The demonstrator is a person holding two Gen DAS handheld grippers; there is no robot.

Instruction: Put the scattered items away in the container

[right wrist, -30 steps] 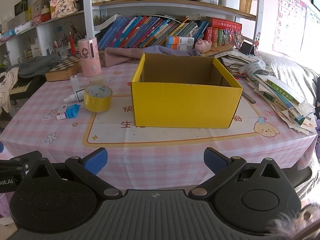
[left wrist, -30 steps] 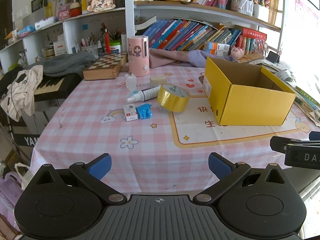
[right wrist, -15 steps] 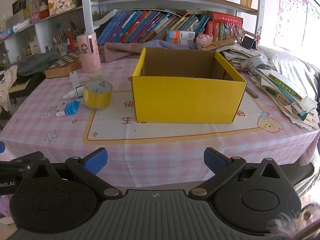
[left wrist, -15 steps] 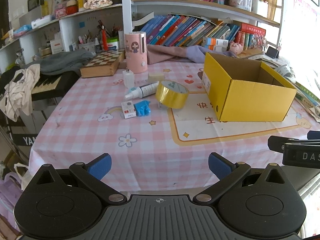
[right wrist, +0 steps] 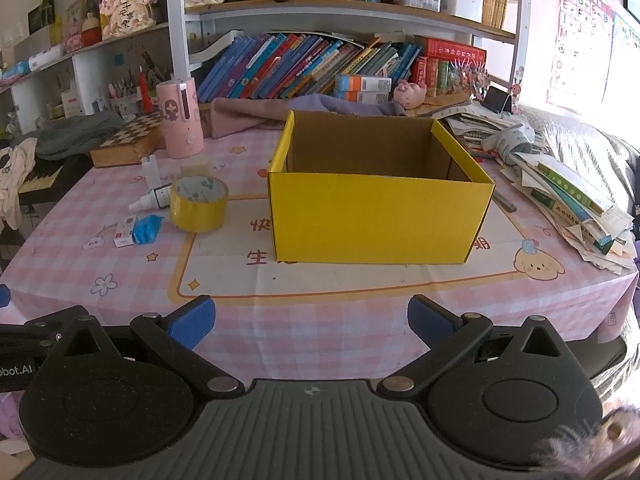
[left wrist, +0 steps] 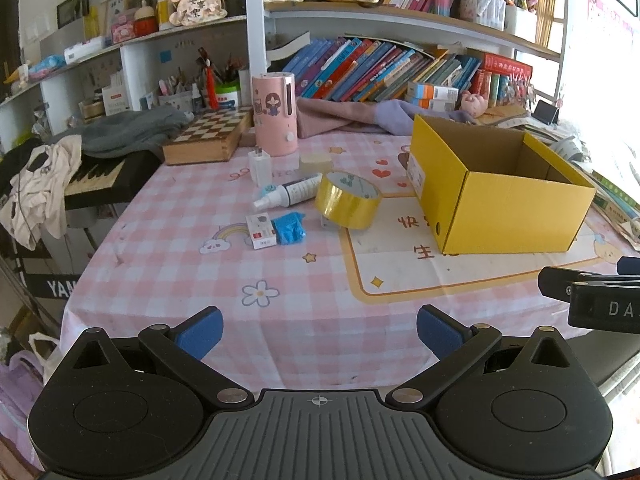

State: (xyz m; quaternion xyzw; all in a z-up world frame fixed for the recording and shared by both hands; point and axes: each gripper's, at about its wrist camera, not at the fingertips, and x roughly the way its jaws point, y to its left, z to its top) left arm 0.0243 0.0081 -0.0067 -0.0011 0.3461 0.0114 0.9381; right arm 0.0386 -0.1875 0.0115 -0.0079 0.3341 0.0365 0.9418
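Both tools hang low over the near table edge: the left gripper [left wrist: 318, 330] has its blue pads spread wide on nothing, and the right gripper [right wrist: 311, 320] is just as far apart and empty. Centre frame in the right view sits the yellow box [right wrist: 378, 216], open-topped, its floor hidden behind the front wall. Left of it: the yellow tape roll [right wrist: 199, 204], a spray bottle [right wrist: 150, 199] half masked by the roll, a blue wad [right wrist: 147, 229] touching a small white carton [right wrist: 125, 232] (print unreadable), and a white plug [left wrist: 260, 166].
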